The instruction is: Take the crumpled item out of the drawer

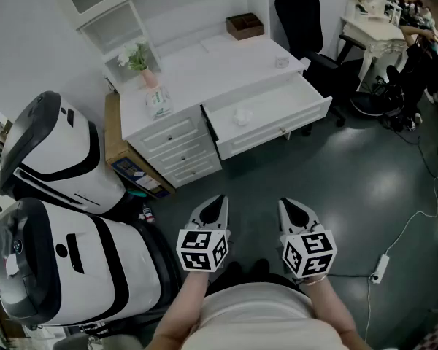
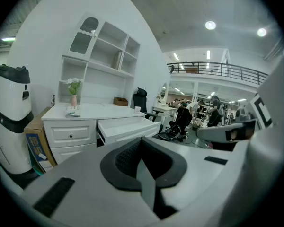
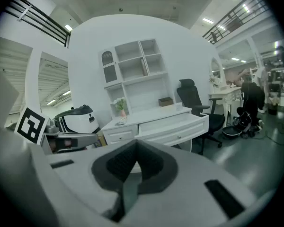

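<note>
The white desk (image 1: 204, 60) stands ahead with its wide drawer (image 1: 292, 122) pulled open. In the drawer lies a small crumpled white item (image 1: 241, 115). My left gripper (image 1: 216, 203) and right gripper (image 1: 287, 207) hang side by side close to my body, over the dark floor and well short of the desk. Both are shut with nothing between the jaws. The left gripper view has the left gripper (image 2: 142, 148) pointing towards the open drawer (image 2: 128, 126). In the right gripper view, the drawer (image 3: 173, 122) lies beyond the right gripper (image 3: 134, 163). Neither gripper view shows the crumpled item.
Two large white-and-black machines (image 1: 55, 155) (image 1: 66, 268) and a cardboard box (image 1: 117, 148) crowd the left. The desk top holds a flower vase (image 1: 140, 60), a packet (image 1: 159, 102), a cup (image 1: 281, 62) and a brown box (image 1: 244, 25). A black chair (image 1: 303, 13) stands right of the desk; a power strip (image 1: 382, 267) lies on the floor.
</note>
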A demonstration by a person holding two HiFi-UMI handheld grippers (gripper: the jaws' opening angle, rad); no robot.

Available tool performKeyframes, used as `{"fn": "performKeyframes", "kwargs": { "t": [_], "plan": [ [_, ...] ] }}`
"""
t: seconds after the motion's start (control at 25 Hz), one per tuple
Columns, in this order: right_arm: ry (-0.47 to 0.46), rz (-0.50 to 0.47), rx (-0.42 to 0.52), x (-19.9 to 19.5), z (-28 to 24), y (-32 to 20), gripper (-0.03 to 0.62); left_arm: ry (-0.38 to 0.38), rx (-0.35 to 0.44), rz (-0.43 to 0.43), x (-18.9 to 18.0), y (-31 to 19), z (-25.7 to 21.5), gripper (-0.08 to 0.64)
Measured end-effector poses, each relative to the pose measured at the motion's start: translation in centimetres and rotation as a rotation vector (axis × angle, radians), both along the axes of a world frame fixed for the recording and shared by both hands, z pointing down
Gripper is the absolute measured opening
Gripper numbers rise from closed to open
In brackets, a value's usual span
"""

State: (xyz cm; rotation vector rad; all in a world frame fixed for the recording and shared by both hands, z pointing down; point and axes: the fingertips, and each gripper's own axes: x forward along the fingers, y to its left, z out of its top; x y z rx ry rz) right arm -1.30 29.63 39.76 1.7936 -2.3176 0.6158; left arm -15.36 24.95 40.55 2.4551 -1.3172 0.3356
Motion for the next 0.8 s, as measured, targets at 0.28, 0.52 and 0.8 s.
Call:
{"fn": "performKeyframes", "kwargs": {
  "t": [0.28,0.52,0.8],
  "plan": [
    [-0.027,-0.001,-0.005,0.8,0.5,-0.4,0.002,0.001,0.004,-0.015,0.7,0.0,0.2,-0.008],
    [-0.031,0.01,0.002,1.8,0.6,-0.4,0.002,-0.003,0.003,-0.044,0.8,0.1,0.2,-0.008],
    [-0.019,0.02,0.029,2.8,0.0,-0.6,0.002,-0.017,0.001,-0.086,0.8,0.1,0.4,-0.006]
  ]
}}
